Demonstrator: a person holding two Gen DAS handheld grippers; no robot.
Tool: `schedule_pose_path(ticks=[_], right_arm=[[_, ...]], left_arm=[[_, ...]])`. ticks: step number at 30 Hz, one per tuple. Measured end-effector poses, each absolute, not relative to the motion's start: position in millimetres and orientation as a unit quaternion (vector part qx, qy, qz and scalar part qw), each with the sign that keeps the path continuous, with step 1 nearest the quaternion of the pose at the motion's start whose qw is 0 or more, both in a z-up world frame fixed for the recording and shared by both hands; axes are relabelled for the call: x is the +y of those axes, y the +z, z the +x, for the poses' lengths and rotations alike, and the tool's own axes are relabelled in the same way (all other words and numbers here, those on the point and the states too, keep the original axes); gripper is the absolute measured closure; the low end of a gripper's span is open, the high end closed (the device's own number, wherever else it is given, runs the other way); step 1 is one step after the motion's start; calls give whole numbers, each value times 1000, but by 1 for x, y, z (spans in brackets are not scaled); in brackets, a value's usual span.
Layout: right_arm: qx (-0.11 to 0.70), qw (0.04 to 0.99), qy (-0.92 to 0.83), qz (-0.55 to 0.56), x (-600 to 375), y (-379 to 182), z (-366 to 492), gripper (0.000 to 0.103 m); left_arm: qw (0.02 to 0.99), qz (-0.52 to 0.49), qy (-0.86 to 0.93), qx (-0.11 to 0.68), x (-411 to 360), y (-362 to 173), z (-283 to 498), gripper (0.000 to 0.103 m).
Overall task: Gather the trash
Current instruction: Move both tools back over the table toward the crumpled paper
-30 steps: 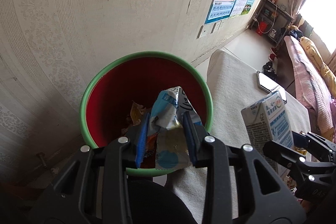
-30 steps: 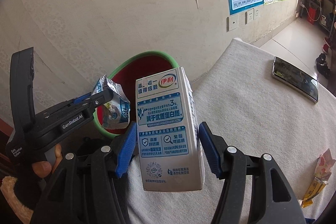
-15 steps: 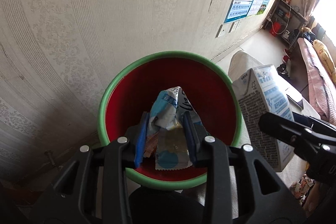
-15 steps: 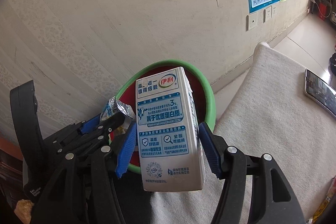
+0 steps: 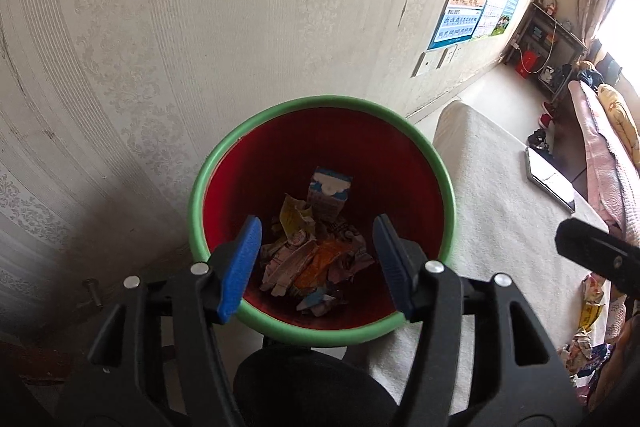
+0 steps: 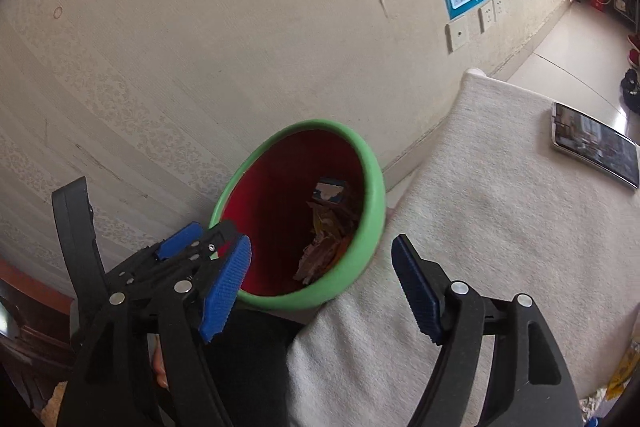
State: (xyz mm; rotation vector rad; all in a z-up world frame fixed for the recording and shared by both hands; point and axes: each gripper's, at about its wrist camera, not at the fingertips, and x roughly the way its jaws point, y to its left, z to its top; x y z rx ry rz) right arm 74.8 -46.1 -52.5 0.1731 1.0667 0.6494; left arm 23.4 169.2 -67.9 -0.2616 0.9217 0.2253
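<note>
Over the bin's rim [image 5: 320,103], both tongs [image 5: 316,259] gape empty.

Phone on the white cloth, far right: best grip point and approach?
Judging by its pose, take the phone across its short width at the near long edge, coming from above and slightly from the wall side. It lies flat and thin on the white cloth, so sides offer little purchase.

Milk carton [image 5: 329,198] stands atop crumpled wrappers [image 5: 316,263] inside green-rimmed red bin [image 5: 320,105]
</note>
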Motion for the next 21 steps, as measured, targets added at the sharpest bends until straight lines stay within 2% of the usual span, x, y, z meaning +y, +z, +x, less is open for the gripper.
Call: schedule_pose_path(ticks=[10, 14, 21], right_arm=[[492, 859, 127, 60, -227, -52, 39, 29], [503, 859, 44, 91, -301, -65, 34, 28], [541, 830, 16, 134, -354, -97, 9, 28]], left_arm=[[881, -98, 3, 463, 81, -70, 22, 46], [869, -78, -69, 485, 25, -75, 18, 46], [823, -42, -230, 518, -92, -83, 4, 39]])
